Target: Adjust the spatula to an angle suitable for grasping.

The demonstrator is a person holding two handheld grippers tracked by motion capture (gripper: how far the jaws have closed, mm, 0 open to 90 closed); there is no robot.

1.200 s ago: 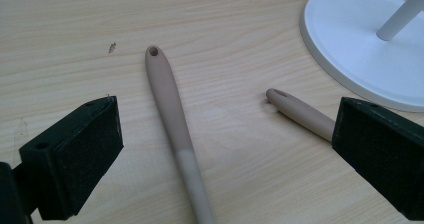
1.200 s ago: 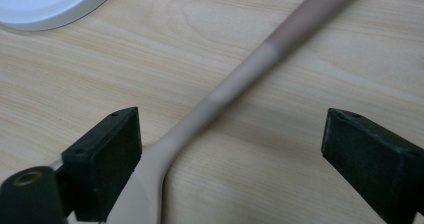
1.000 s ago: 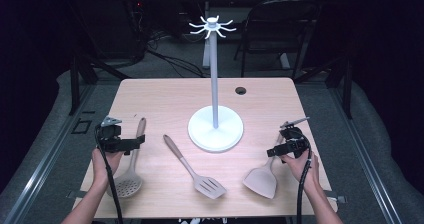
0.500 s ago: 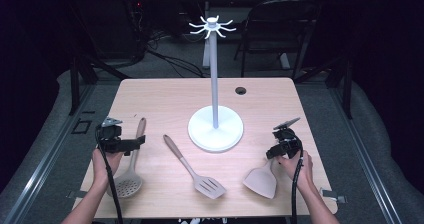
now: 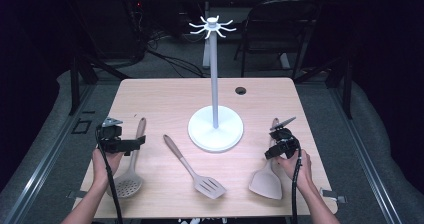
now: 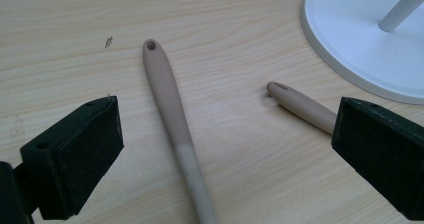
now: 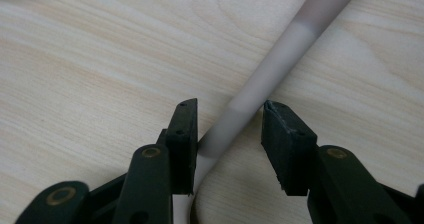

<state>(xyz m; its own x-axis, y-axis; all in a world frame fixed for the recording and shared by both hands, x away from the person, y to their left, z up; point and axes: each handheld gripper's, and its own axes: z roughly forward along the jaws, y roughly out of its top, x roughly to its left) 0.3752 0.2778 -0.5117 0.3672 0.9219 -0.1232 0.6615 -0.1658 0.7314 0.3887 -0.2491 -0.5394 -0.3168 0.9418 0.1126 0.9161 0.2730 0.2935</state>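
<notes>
**Q:** Now, which step is under way, taking the white utensil stand [image 5: 215,129] as the landmark?

**A:** Right of the stand's base lies the solid spatula [image 5: 269,176], blade toward the person, handle pointing back up the table [image 5: 165,91]. The right gripper [image 5: 278,145] straddles that handle; its jaws have just been closing, yet in the right gripper view a gap remains at the right-hand pad, so the handle [image 7: 270,79] sits between them unclenched.

**Q:** And the other hand?

**A:** Left of the stand, the left gripper [image 6: 220,149] hovers released and wide over the skimmer handle [image 6: 170,114]. The slotted turner [image 5: 192,166] lies nearer the base, just in front of it.

**Q:** How is the grasp best completed?

**A:** Probably by centring the handle between both pads before closing, keeping the jaws square across it. A hold near the handle's middle should stop the blade swinging down, and leaves the far end free for a hook [image 5: 212,26] atop the stand.
</notes>
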